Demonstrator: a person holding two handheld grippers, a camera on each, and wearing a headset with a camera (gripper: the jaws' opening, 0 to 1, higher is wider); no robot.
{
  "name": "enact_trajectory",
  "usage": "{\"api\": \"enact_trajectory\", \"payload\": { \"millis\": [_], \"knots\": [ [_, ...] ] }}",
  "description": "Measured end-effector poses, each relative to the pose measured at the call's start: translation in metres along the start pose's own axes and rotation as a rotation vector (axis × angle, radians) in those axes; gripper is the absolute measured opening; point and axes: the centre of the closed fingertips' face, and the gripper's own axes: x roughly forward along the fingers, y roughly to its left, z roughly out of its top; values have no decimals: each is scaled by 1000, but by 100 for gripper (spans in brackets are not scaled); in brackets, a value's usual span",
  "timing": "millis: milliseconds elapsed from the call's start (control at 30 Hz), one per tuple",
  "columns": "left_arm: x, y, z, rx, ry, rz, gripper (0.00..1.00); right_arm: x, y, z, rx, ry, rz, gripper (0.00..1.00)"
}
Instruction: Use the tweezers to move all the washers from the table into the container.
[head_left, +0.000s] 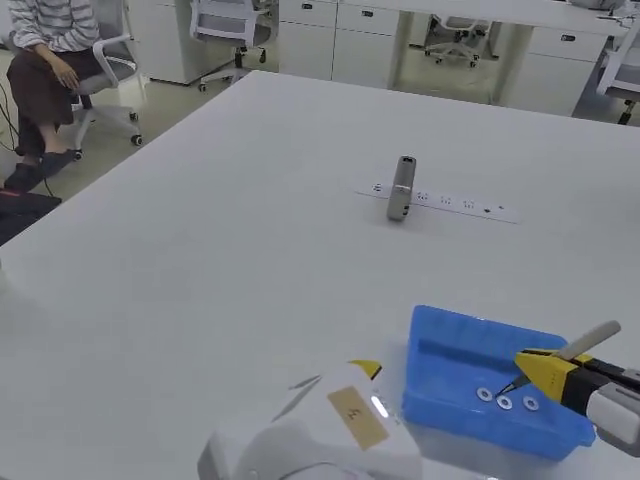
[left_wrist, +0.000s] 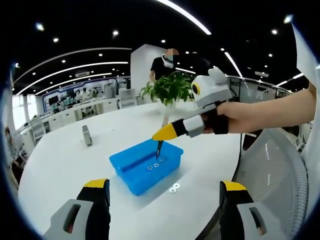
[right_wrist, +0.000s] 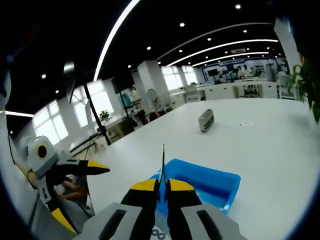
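A blue container stands on the white table near me, with three washers in it. Two more washers lie on the table beside the container. My right gripper is shut on thin tweezers, whose tips point down into the container just above the washers. My left gripper is open with nothing between its jaws, and it hovers a little way back from the container. In the right gripper view the left gripper appears to the left of the container.
A grey metal block rests on a white power strip at mid-table. A person sits on a chair beyond the table's far left edge. A potted plant stands at the far end of the table.
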Motion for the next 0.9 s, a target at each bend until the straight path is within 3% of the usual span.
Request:
{"api": "enact_trajectory", "payload": {
  "millis": [200, 333, 567, 767, 900],
  "knots": [
    [0, 1, 0, -1, -2, 2, 92, -6, 14, -19, -21, 49, 55, 4],
    [0, 1, 0, -3, -3, 2, 92, -5, 16, -32, -11, 77, 65, 4],
    [0, 1, 1, -4, -5, 2, 92, -4, 11, -57, -6, 144, 66, 4],
    [0, 0, 0, -1, -2, 0, 92, -3, 7, -77, -63, 223, 74, 4],
    [0, 0, 0, -3, -1, -1, 92, -2, 7, -80, -89, 233, 75, 4]
  ]
}}
